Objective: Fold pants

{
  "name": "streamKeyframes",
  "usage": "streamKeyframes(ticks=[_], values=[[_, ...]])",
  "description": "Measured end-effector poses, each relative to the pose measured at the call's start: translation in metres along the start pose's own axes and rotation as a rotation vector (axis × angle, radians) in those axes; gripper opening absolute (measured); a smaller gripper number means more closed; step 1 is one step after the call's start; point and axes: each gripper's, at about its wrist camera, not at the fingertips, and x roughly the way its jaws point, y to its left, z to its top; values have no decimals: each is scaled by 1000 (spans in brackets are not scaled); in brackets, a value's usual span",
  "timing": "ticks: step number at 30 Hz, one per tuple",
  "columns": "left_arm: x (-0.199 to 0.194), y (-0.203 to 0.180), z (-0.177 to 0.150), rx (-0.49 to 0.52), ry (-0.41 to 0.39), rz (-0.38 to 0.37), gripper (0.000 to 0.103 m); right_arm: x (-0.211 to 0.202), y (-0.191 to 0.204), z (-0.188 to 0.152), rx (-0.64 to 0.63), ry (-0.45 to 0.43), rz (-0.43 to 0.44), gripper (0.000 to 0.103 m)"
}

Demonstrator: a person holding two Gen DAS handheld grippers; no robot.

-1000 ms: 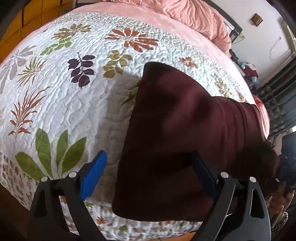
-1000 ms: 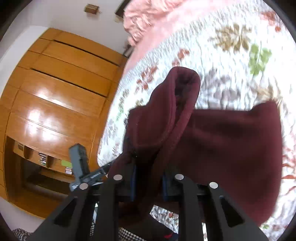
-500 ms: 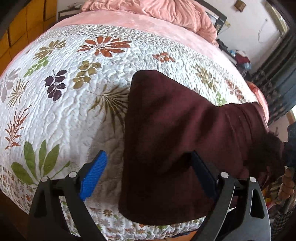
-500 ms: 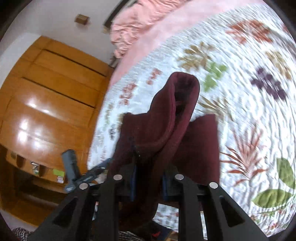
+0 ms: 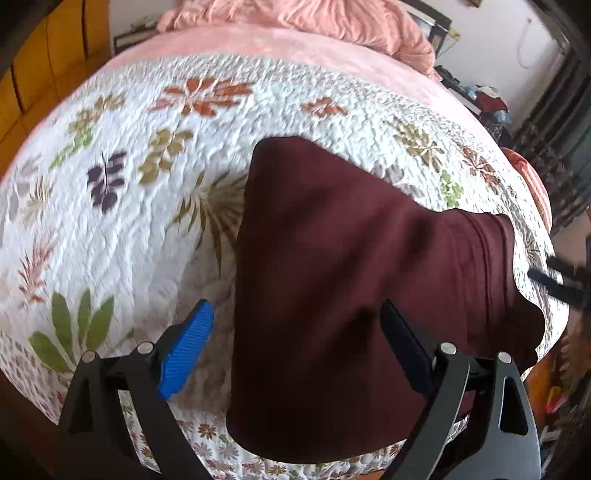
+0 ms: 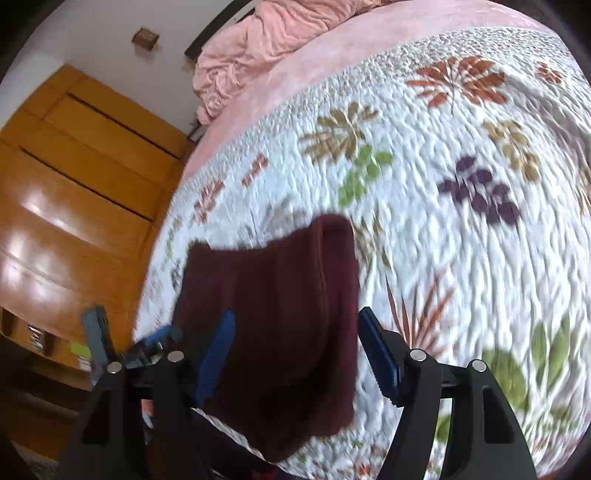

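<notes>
Dark maroon pants [image 5: 351, 277] lie folded near the front edge of a white floral quilt [image 5: 129, 221], their lower end hanging over the edge. My left gripper [image 5: 295, 310] hovers open above the pants' left edge, one blue pad [image 5: 184, 350] over bare quilt. In the right wrist view the pants [image 6: 280, 302] lie flat on the quilt [image 6: 461, 258]. My right gripper [image 6: 297, 315] is opening above them; the cloth is below the spread jaws and the pads do not press on it. The left gripper's body [image 6: 98, 332] shows at the lower left there.
A crumpled pink blanket [image 5: 314, 18] lies at the bed's far end on a pink sheet [image 6: 332, 55]. A wooden wardrobe [image 6: 74, 184] stands beside the bed. Clutter [image 5: 487, 99] sits past the bed's far right corner. The quilt's front edge drops off just under both grippers.
The right gripper's jaws have spread and let go of the raised fold of pants, which now lies flat on the quilt. The left gripper has drifted sideways, still open.
</notes>
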Motion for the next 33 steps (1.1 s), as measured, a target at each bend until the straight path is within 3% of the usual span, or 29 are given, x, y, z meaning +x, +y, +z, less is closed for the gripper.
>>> streamKeyframes(ticks=[5, 7, 9, 11, 15, 20, 22, 23, 25, 28, 31, 33], values=[[10, -11, -3, 25, 29, 19, 91, 36, -8, 39, 40, 53, -10, 68], [13, -11, -7, 24, 28, 30, 91, 52, -13, 44, 55, 90, -3, 52], [15, -9, -8, 11, 28, 23, 92, 62, -15, 44, 75, 110, 45, 17], [17, -7, -8, -4, 34, 16, 92, 63, -11, 46, 76, 97, 74, 7], [20, -7, -7, -12, 32, 17, 95, 58, -8, 52, 59, 50, 28, 6], [26, -9, -7, -14, 38, 14, 96, 71, -24, 43, 82, 104, -31, 8], [25, -7, -7, -20, 44, 11, 96, 58, -24, 40, 91, 76, -13, 24], [24, -7, -7, -19, 43, 10, 96, 51, -23, 38, 91, 63, -6, 38], [18, -7, -7, -14, 38, 6, 95, 29, -15, 27, 57, 38, 10, 43], [8, -6, -9, -12, 35, -2, 95, 5, -6, -2, 47, 73, 24, 47], [5, -4, -17, -40, 35, -28, 95, -12, 1, -38, 55, 102, 47, 67], [5, -4, -21, -52, 24, -24, 95, -14, 3, -55, 79, 111, 61, 70]])
